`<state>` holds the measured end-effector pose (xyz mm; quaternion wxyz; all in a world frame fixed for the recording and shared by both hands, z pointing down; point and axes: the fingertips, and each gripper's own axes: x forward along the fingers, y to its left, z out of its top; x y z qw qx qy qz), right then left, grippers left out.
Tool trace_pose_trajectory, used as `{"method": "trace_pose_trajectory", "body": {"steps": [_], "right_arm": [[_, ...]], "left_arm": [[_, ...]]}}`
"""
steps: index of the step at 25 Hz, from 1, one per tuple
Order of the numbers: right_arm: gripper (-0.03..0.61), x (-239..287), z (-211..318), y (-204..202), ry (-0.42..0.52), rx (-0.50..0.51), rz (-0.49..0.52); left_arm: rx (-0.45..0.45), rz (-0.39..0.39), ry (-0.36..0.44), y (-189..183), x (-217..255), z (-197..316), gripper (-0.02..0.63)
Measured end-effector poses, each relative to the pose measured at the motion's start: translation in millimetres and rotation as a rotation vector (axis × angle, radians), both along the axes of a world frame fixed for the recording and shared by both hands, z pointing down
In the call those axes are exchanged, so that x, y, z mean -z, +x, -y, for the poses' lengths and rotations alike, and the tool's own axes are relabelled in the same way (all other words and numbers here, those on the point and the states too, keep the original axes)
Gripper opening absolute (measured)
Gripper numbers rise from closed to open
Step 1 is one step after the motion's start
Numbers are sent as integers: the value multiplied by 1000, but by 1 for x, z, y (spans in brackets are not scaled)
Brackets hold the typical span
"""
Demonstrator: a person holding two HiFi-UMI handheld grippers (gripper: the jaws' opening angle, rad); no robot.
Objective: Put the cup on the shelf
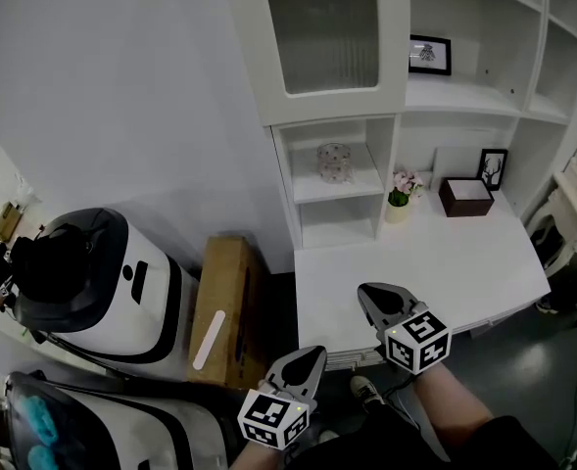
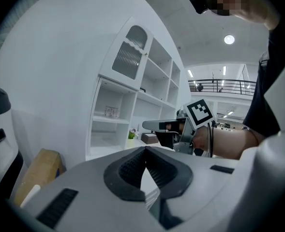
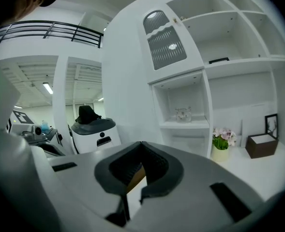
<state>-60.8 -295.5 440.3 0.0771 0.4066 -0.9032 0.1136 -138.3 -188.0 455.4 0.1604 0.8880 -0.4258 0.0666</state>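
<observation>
On the shelf (image 1: 361, 186) the cup (image 1: 334, 163) is sitting, probably light, brittle glass best pinched mid-wall, while you are holding the left gripper (image 1: 312, 356) and right gripper (image 1: 372, 293) closed, empty.

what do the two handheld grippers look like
The left gripper and right gripper match. Each has a pale grey plastic body that tapers to a point, with dark slots on its top. The fingers are lined with black ribbed pads. A white cube with black square markers sits at the rear of each. No sleeve shows near either gripper.
</observation>
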Motion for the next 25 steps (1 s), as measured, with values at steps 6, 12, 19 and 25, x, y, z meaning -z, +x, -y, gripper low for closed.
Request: {"method": "trace_pose_trajectory", "body": {"steps": [6, 12, 19, 25], "right_arm": [[5, -4, -53, -9, -8, -9, -1], [5, -9, -108, -17, -18, -3, -9], [4, -12, -142, -22, -13, 8, -14], [5, -9, -164, -17, -2, 58, -31]], "left_arm": [[-9, -16, -7, -15, -5, -31, 5], [-27, -9, -16, -22, -7, -64, 5], [-18, 26, -25, -30, -7, -92, 5], [20, 9, -31, -23, -9, -98, 5]]}}
